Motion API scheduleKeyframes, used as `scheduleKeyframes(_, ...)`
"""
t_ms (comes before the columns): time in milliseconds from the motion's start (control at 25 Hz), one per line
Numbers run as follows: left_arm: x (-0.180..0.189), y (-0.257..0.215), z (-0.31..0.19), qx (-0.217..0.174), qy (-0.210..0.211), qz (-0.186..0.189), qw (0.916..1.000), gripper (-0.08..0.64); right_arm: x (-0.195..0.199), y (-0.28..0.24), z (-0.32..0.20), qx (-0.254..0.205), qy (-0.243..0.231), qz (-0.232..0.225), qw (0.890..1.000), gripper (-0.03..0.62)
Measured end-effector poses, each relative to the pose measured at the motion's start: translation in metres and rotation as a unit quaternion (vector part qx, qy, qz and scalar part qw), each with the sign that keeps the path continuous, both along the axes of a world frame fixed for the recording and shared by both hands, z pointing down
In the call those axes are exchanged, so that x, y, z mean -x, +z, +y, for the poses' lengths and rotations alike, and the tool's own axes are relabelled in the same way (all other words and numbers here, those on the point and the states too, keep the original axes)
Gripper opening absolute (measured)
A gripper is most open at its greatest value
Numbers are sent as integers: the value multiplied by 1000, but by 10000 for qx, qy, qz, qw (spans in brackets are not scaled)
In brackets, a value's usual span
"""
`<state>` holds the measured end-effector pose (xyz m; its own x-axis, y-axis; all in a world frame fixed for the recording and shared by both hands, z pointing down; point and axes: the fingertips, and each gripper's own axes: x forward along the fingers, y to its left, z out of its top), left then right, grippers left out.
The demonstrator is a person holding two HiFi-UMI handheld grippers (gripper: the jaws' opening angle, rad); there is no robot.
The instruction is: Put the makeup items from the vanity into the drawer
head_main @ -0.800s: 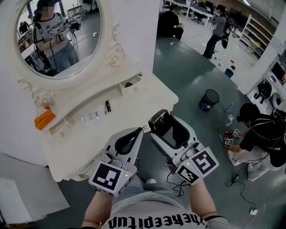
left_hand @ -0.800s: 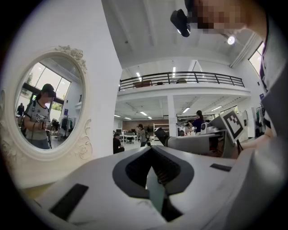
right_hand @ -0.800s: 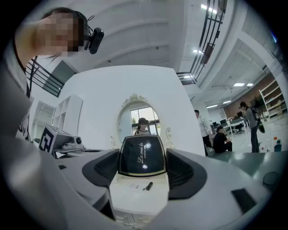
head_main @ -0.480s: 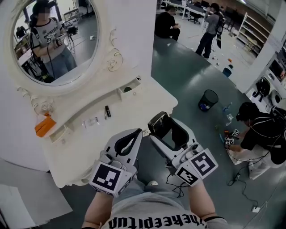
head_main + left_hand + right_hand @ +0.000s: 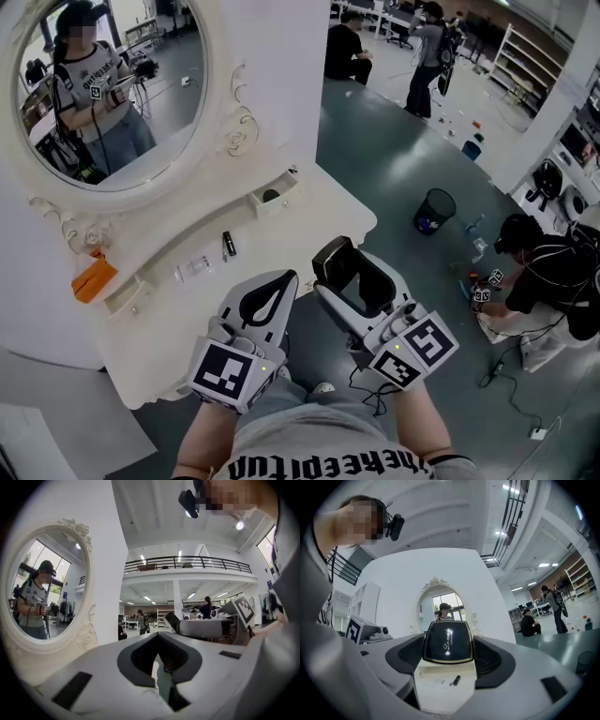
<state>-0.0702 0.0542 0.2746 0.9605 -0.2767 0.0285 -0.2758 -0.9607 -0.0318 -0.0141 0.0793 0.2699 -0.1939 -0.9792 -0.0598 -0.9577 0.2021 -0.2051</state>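
- Holding the left gripper (image 5: 284, 281) level over the near edge of the white vanity (image 5: 300, 230), with jaws pressed together and nothing between them.
- Clamping a black compact (image 5: 447, 641) in the right gripper (image 5: 349, 265), just beside the left one, with jaws spread wide and pressing on the compact's two sides; holding it in the air at the vanity's near edge.
- Looking past both grippers at a small black tube (image 5: 228, 245) lying on the vanity top, with a clear flat packet (image 5: 192, 270) just left of it, both well apart from the grippers.
- Looking further left at an orange object (image 5: 94, 278) sitting on the top below the mirror.
- Facing a small drawer (image 5: 274, 195) standing pulled open at the back right of the top, with something dark inside, too small to tell.
- Facing, behind the top, an oval mirror (image 5: 122, 84) in a carved white frame, reflecting the person with the grippers.
- Taking in, on the right, a grey-green floor (image 5: 375, 150) with a black bin (image 5: 437, 210) on it, a crouching person (image 5: 548, 281) near cables at the right edge, and far off, by tables and shelves, a person in black (image 5: 349, 52) and a standing person (image 5: 427, 56).
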Motion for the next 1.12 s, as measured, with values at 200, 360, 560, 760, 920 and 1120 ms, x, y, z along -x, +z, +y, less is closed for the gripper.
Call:
scheduleKeyframes(200,7,1,-21,-7,40,42,10000,41,2,3,-19,36,158,145,9998,347)
scheduleKeyframes(360,13,4,-39,-53,83,67,9999,41,9,6,-37,73,245,326,9991,347)
scheduleKeyframes(560,21,4,-59,-71,166,93,9998,41,19,4,-56,50,367,498,9981,347)
scheduleKeyframes(760,26,7,-74,-18,261,102,9996,41,23,5,-69,54,517,503,9974,347)
scheduleKeyframes(920,21,8,-79,-6,364,160,9992,41,22,9,-73,134,574,524,9969,347)
scheduleKeyframes(1120,12,8,-85,0,381,159,9991,41,9,5,-78,100,646,500,9966,347)
